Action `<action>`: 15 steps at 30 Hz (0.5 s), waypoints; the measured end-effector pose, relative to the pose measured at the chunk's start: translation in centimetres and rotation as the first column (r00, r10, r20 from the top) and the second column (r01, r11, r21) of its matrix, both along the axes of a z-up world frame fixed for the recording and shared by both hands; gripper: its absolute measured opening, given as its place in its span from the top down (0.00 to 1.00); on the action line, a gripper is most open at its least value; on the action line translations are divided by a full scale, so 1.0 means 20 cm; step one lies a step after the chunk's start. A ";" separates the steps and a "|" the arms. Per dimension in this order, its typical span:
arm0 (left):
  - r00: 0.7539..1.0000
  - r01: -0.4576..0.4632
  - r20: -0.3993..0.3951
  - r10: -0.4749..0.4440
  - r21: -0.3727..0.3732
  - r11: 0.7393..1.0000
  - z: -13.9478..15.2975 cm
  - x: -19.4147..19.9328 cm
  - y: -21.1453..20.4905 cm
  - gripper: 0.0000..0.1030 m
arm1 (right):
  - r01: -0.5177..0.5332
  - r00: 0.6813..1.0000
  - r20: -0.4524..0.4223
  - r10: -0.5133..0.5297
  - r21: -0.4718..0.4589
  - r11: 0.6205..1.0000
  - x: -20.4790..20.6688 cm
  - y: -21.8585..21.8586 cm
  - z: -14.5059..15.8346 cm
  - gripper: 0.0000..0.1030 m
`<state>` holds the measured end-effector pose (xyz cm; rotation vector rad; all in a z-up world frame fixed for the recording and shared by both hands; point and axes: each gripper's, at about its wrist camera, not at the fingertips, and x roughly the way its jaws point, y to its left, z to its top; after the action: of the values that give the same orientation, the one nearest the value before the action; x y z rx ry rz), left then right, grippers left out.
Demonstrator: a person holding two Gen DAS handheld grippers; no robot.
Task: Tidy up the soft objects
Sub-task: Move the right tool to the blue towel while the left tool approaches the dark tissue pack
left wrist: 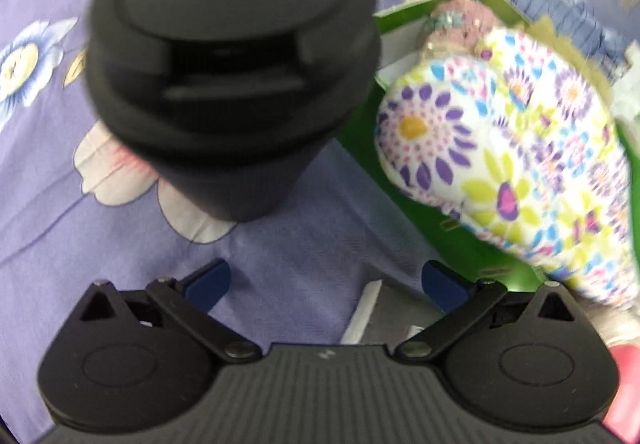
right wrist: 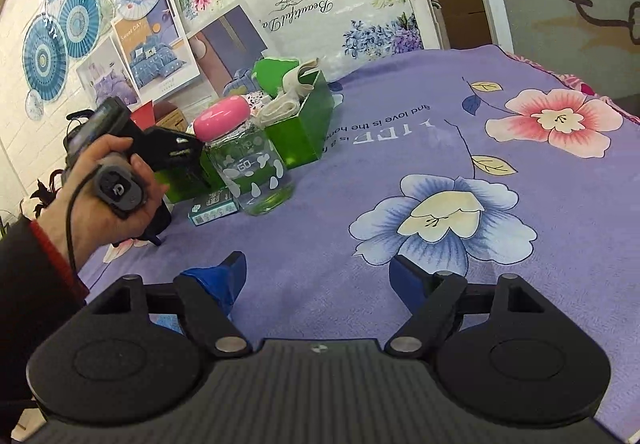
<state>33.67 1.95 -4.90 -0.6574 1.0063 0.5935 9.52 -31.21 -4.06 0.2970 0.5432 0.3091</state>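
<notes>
Left claw [left wrist: 326,286]: jaws apart, empty, hanging over the black lidded cup [left wrist: 234,59] | right claw [right wrist: 318,276]: jaws apart, empty, above the bedspread [right wrist: 520,244] | flowered soft pouch [left wrist: 508,159]: lies in the green box [left wrist: 420,228], collected there, I think.

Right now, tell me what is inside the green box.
The green box holds a floral padded pouch and a pink knitted piece behind it. Whatever lies beneath them is covered.

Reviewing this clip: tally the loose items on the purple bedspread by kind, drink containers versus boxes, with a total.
Drink containers: 2, the black lidded cup and the pink-lidded glass bottle
Boxes: 2, the green box of soft items and the small teal carton
Total: 4
</notes>
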 end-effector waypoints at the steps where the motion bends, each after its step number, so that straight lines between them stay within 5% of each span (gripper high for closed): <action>1: 1.000 0.019 -0.011 -0.018 0.026 0.999 0.00 0.01 -0.02 0.02 | 0.000 1.000 0.002 0.000 0.001 1.000 0.00 0.00 0.00 0.37; 6: 0.995 0.090 -0.048 -0.088 0.052 0.995 0.01 -0.01 -0.08 0.02 | 0.001 1.000 0.011 -0.001 0.005 1.000 -0.01 0.00 0.02 0.37; 15: 0.965 0.252 -0.083 -0.250 0.012 0.968 0.03 -0.39 -0.08 0.02 | 0.005 1.000 0.025 -0.004 -0.007 1.000 0.02 0.00 0.05 0.36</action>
<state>25.87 0.27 -4.26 -0.4793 1.1373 0.4104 9.83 -31.16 -3.14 0.2873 0.5187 0.3062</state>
